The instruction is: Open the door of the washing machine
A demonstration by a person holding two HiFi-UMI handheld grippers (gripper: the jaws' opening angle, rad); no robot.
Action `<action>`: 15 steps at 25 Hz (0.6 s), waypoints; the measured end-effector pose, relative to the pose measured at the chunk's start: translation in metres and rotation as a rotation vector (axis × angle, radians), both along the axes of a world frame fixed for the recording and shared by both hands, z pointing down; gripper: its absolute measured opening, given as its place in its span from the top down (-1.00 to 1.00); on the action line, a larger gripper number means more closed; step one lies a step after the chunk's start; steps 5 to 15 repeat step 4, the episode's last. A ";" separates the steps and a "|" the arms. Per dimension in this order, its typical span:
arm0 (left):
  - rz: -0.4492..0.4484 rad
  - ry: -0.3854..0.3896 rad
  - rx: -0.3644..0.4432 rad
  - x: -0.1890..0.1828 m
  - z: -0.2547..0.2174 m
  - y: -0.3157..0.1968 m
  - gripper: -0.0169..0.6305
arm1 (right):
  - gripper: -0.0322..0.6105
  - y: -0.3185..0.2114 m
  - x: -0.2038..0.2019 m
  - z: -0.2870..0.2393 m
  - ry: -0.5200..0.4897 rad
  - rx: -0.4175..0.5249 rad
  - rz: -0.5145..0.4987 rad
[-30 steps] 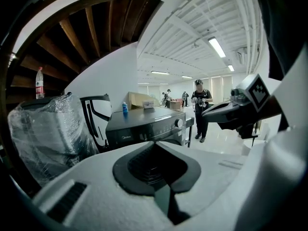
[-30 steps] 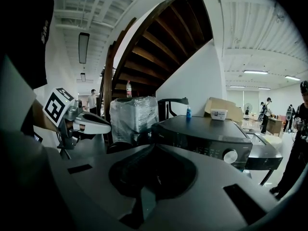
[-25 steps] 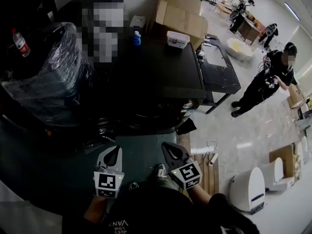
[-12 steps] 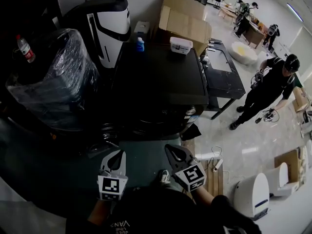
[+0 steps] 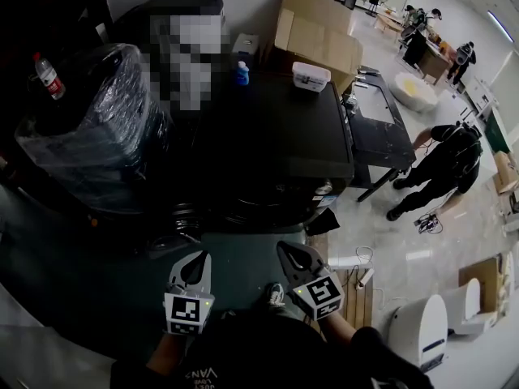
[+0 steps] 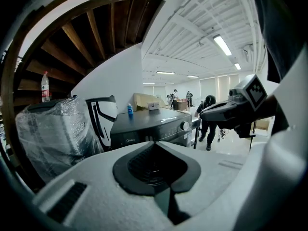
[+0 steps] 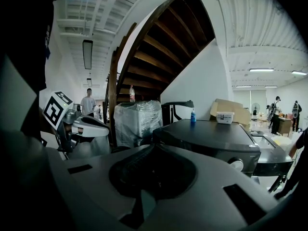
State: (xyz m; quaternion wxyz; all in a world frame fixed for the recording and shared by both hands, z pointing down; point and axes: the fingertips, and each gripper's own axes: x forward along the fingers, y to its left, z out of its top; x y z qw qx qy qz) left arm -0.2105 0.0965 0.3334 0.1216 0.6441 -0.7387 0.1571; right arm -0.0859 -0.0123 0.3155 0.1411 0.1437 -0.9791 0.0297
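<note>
The dark washing machine stands just ahead of me, and its front face with the round door is seen steeply from above. Both grippers hang side by side a short way before that front, touching nothing. My left gripper is shut and empty, and so is my right gripper. In the left gripper view the shut jaws cover the door, leaving only the washer's top and control knob above them. The right gripper view shows the same over its shut jaws, with the knob at right.
A plastic-wrapped appliance stands left of the washer. A blue bottle and a white box sit on its top, cardboard boxes behind. To the right are a black table, a bending person and a white machine.
Both grippers stay where they were, shut. The person at the right has stepped and bent lower; the head view has shifted slightly.
</note>
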 end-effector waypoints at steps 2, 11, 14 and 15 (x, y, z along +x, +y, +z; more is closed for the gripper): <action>0.000 0.002 0.001 0.000 0.000 -0.001 0.90 | 0.89 -0.001 -0.001 0.000 -0.001 -0.003 0.001; -0.001 0.004 0.001 0.000 0.000 -0.001 0.90 | 0.89 -0.002 -0.001 0.000 -0.002 -0.004 0.002; -0.001 0.004 0.001 0.000 0.000 -0.001 0.90 | 0.89 -0.002 -0.001 0.000 -0.002 -0.004 0.002; -0.001 0.004 0.001 0.000 0.000 -0.001 0.90 | 0.89 -0.002 -0.001 0.000 -0.002 -0.004 0.002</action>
